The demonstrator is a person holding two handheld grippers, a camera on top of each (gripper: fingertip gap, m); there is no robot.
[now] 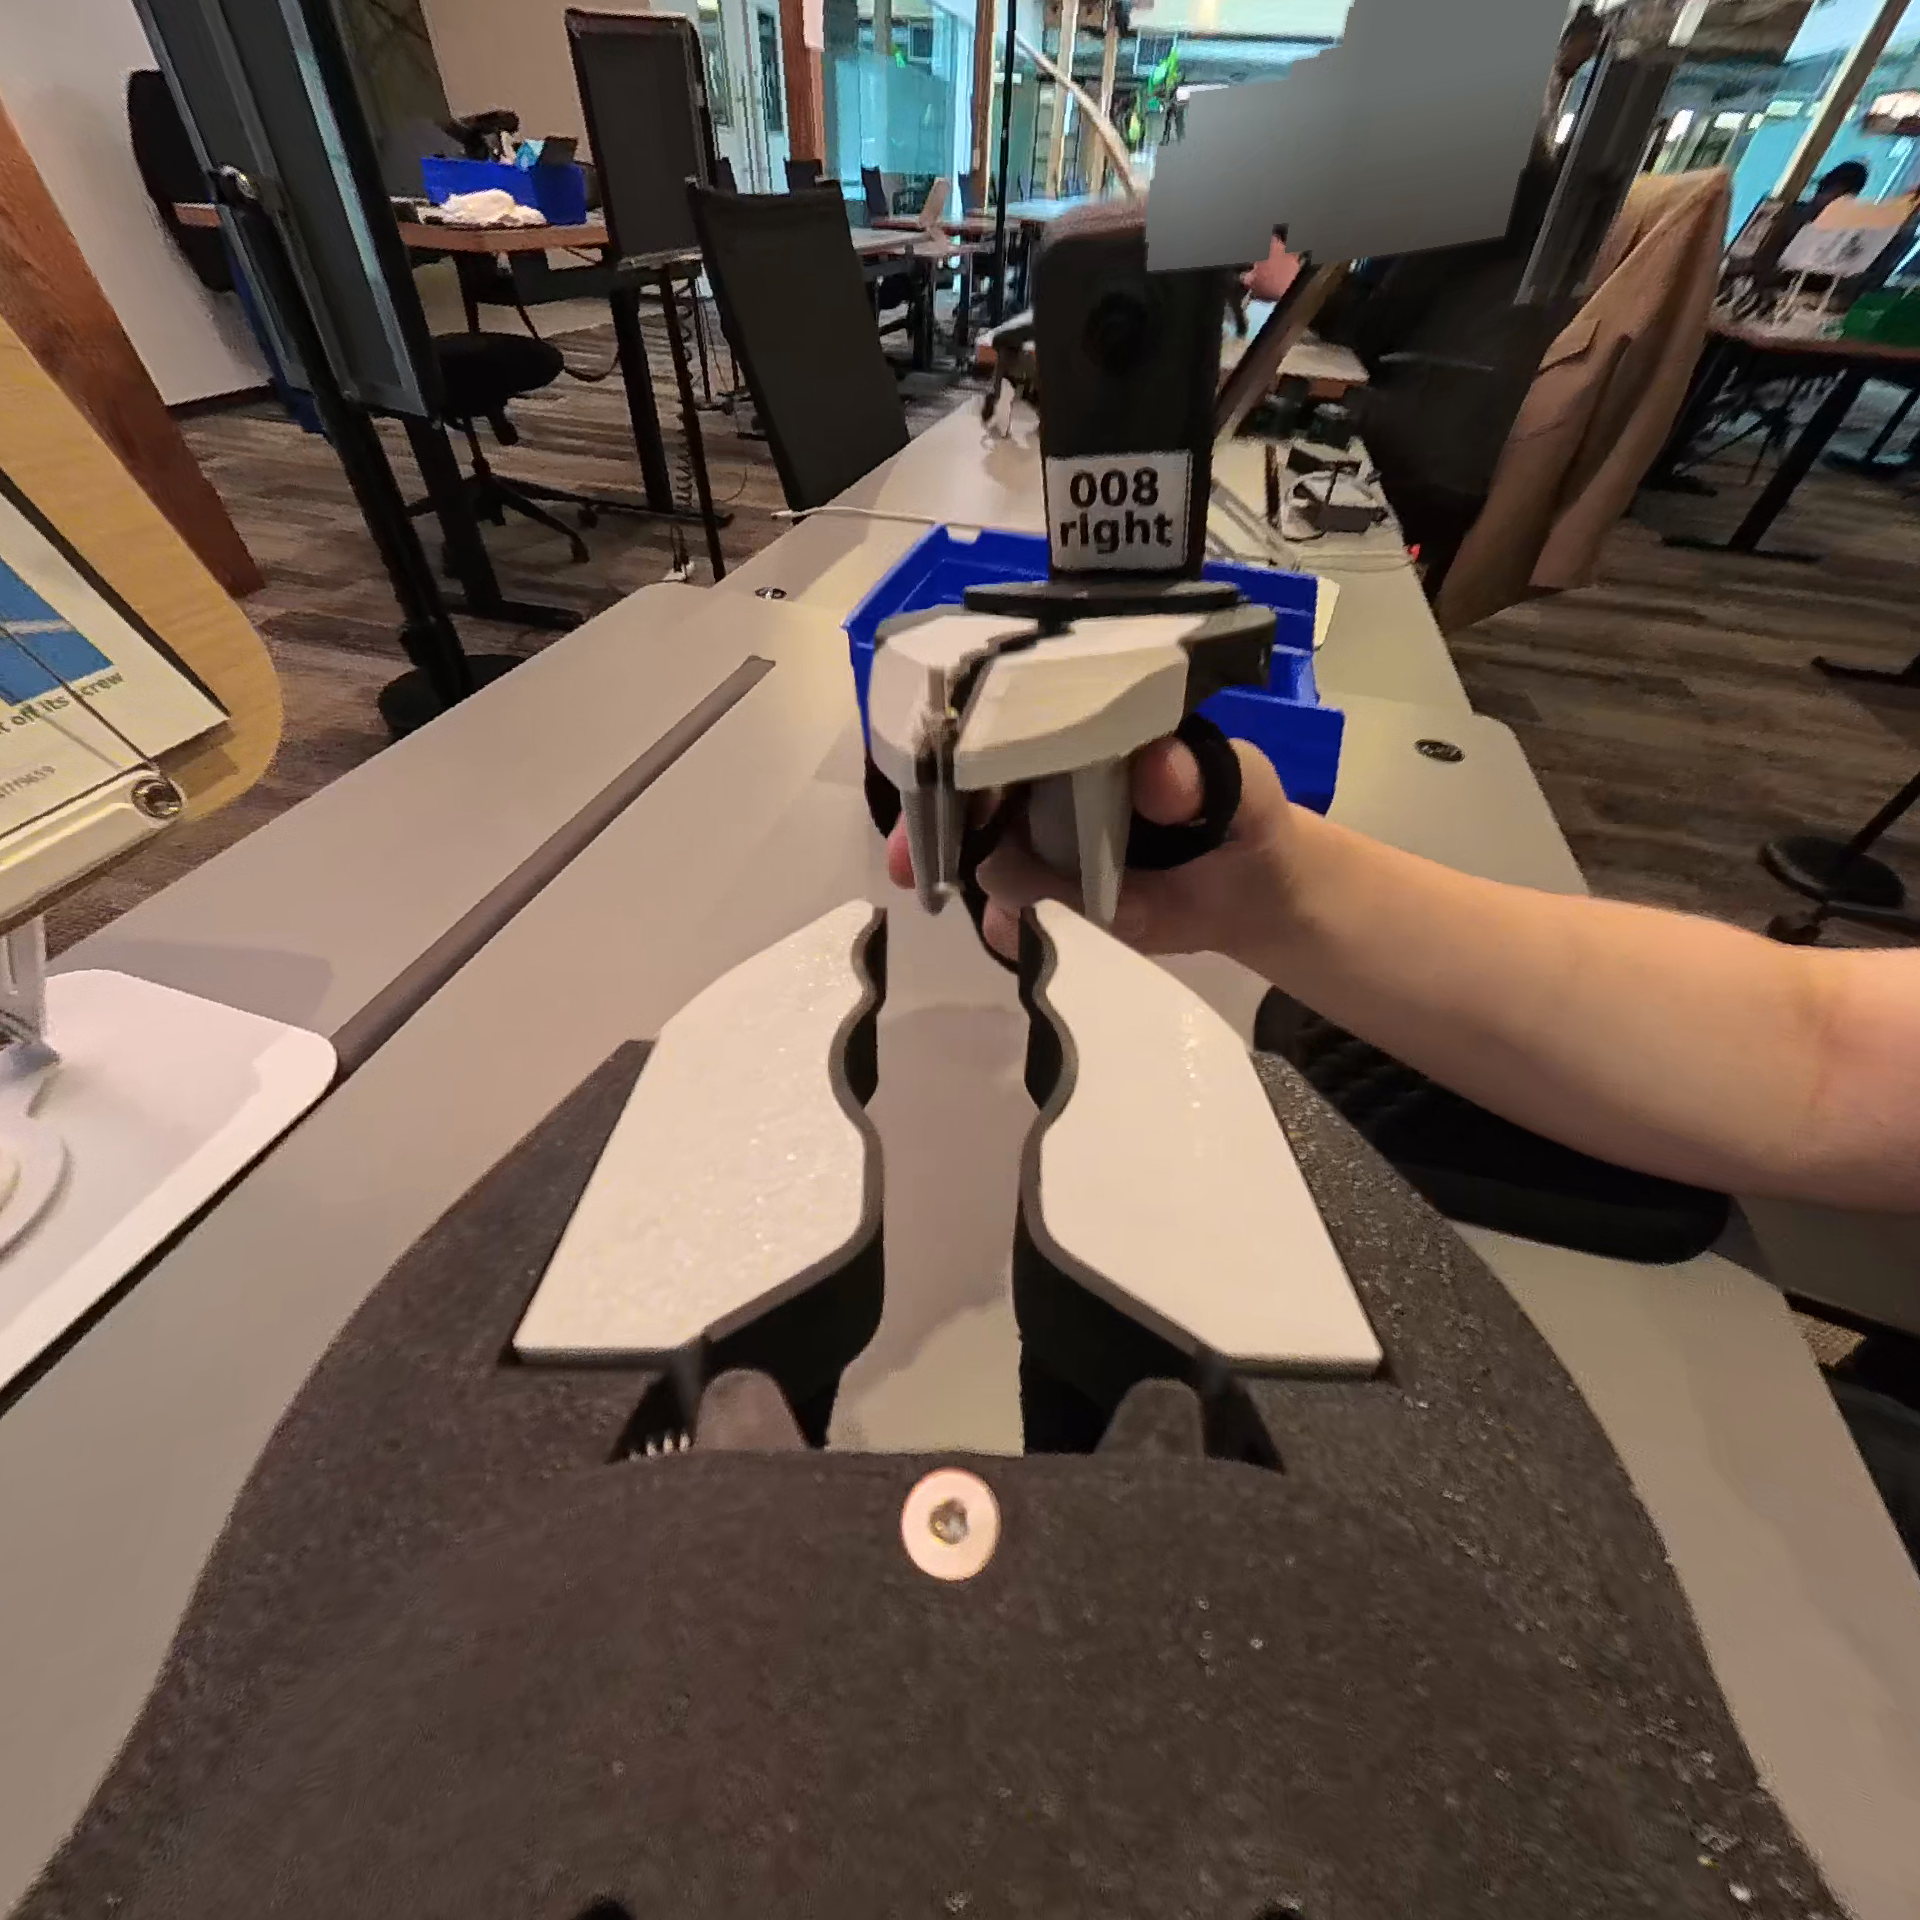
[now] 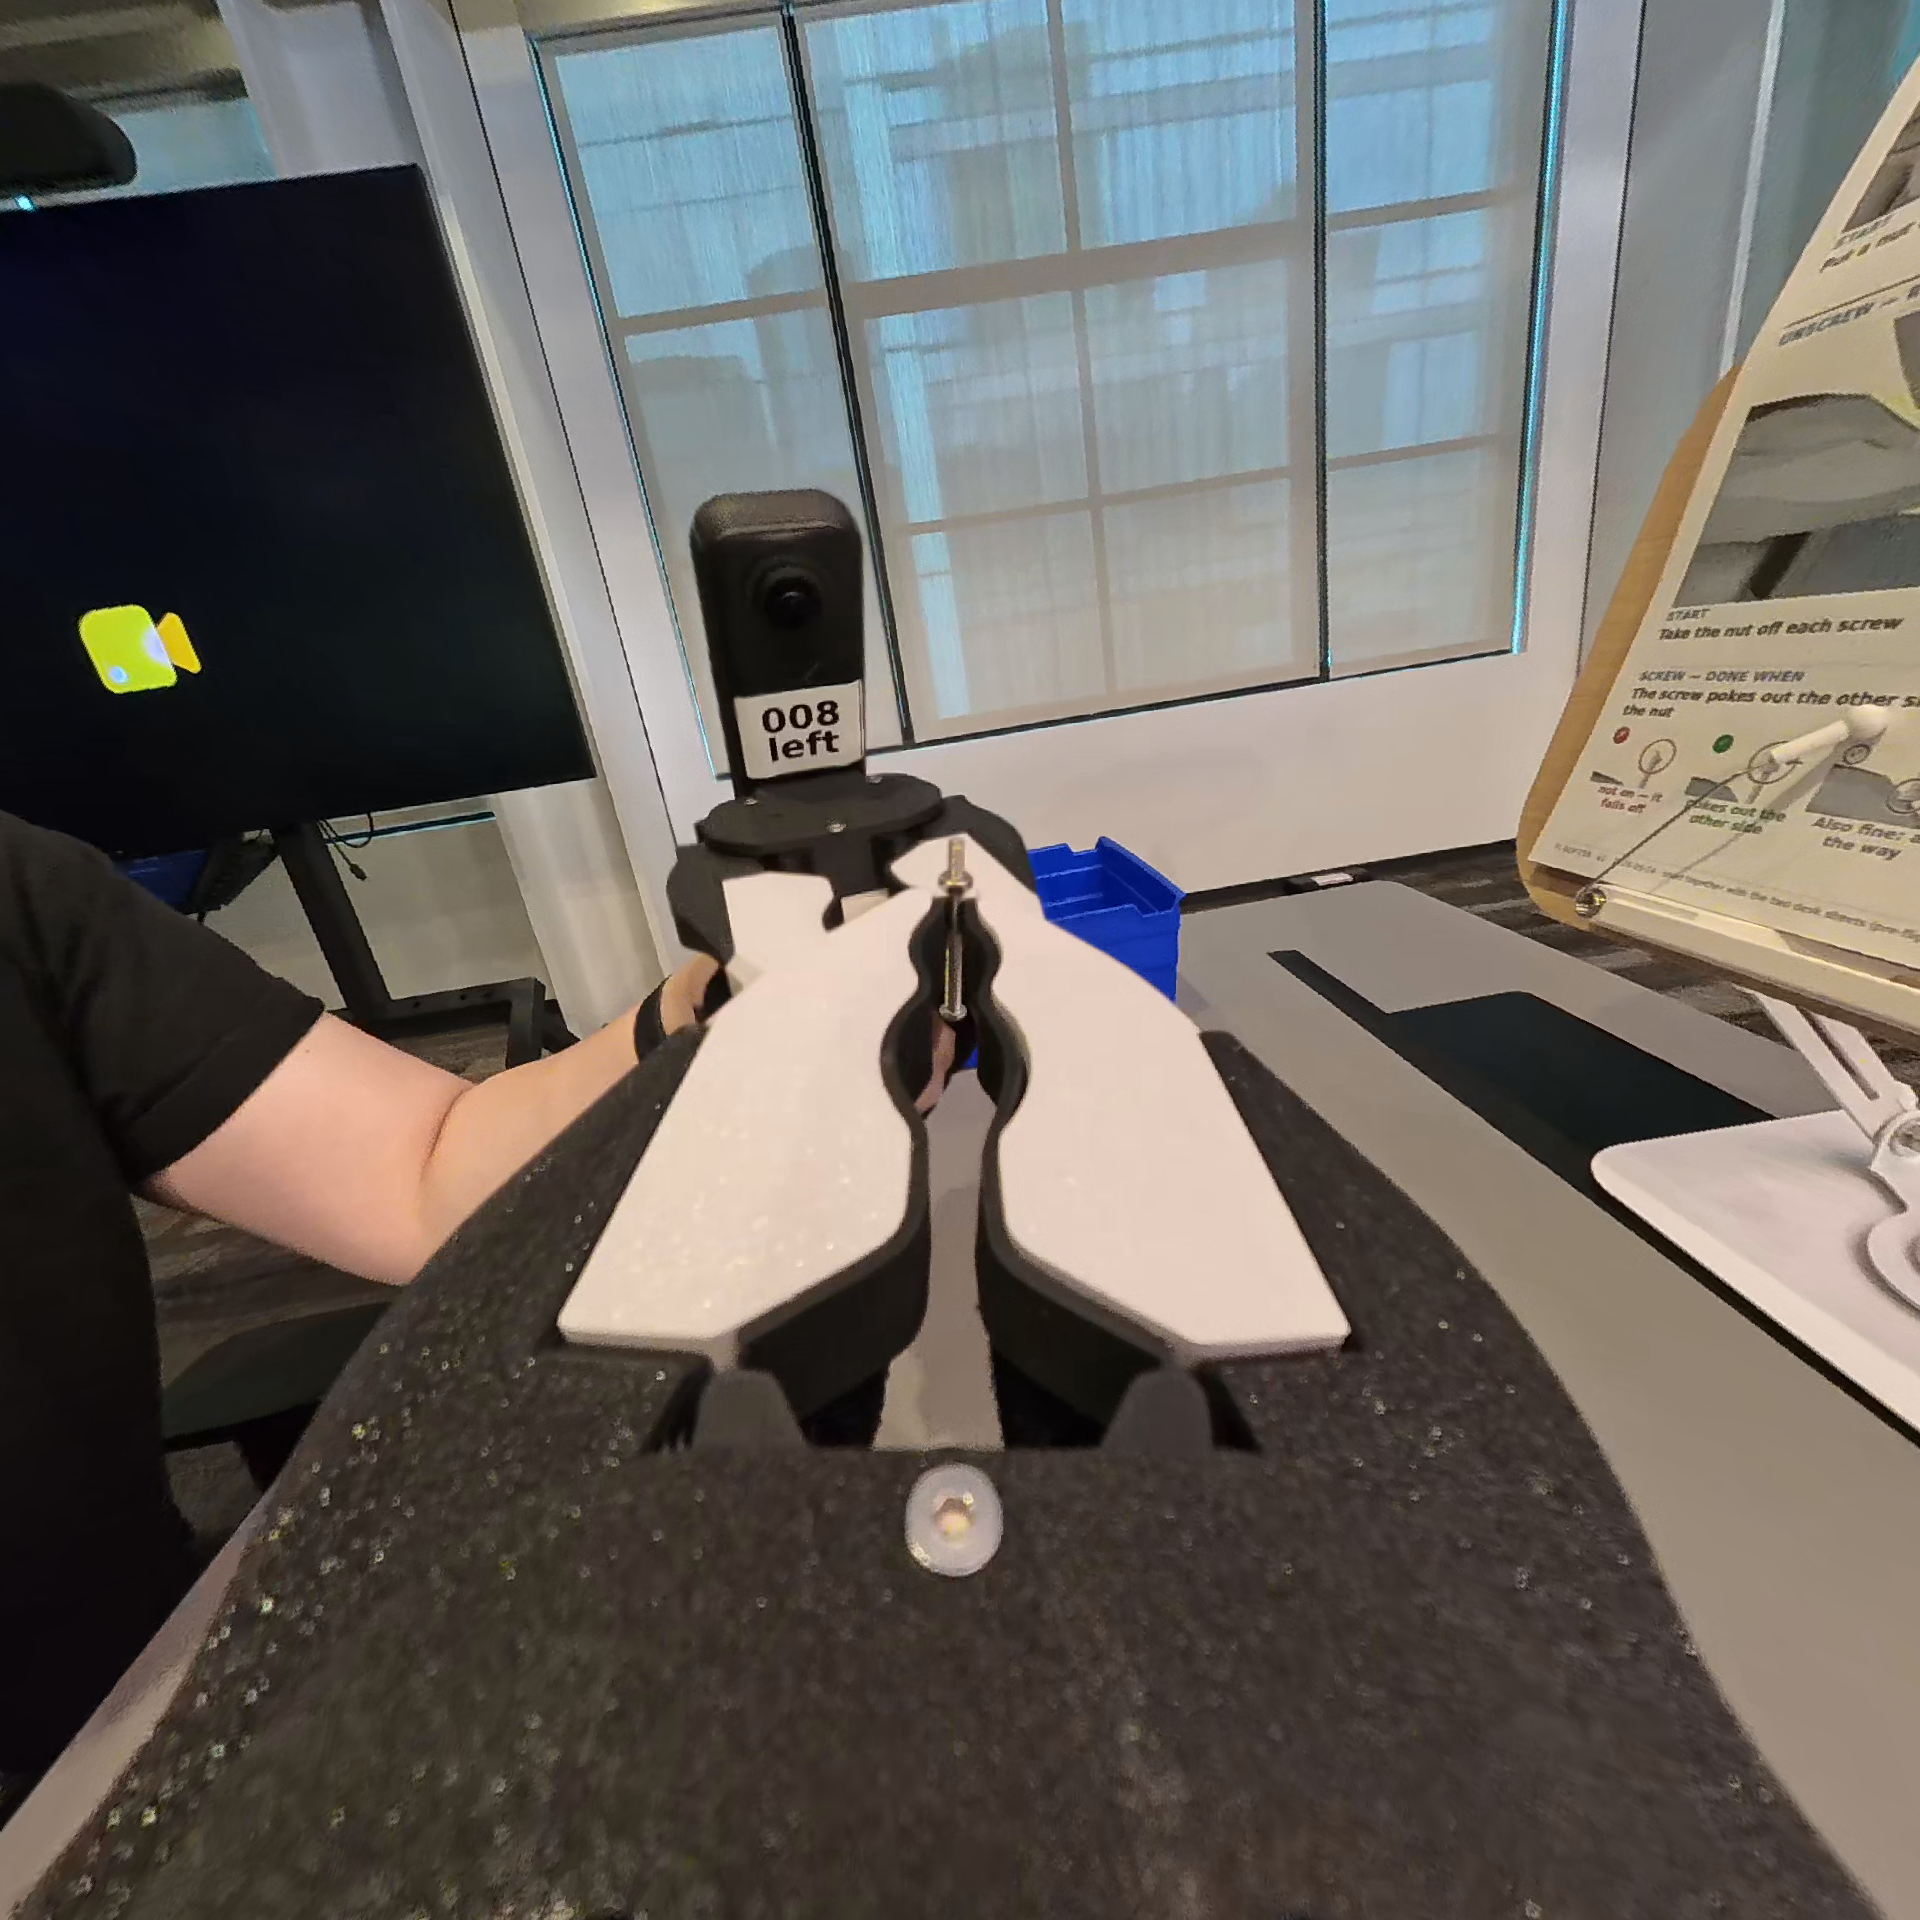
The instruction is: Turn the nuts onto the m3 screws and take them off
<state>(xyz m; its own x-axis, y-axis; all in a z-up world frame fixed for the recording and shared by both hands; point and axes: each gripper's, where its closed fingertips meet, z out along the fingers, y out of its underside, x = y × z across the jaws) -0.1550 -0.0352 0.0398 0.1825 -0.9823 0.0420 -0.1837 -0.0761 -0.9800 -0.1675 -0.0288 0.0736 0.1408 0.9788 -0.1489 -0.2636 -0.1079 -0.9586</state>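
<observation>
Here, two hand-held grippers face each other above a long grey desk (image 1: pixel 582 831) in an open-plan office with dark carpet, black chairs and tall gridded windows (image 2: pixel 1039 364). The right gripper (image 2: pixel 954 935) is clamped shut on one slim metal screw (image 2: pixel 953 956), held upright between its white fingertips, with a nut threaded near its top. The left gripper (image 1: pixel 951 914) stands partly open with nothing between its fingers, its tips just below the screw's lower end and not touching it. One blue plastic bin (image 1: pixel 1278 727) sits on the desk behind the right gripper. One instruction sheet on a wooden board (image 2: pixel 1704 623) leans on a white stand to the right gripper's right. One dark monitor (image 2: pixel 260 499) stands on the right gripper's left, beyond the person's arm (image 2: pixel 343 1132).
</observation>
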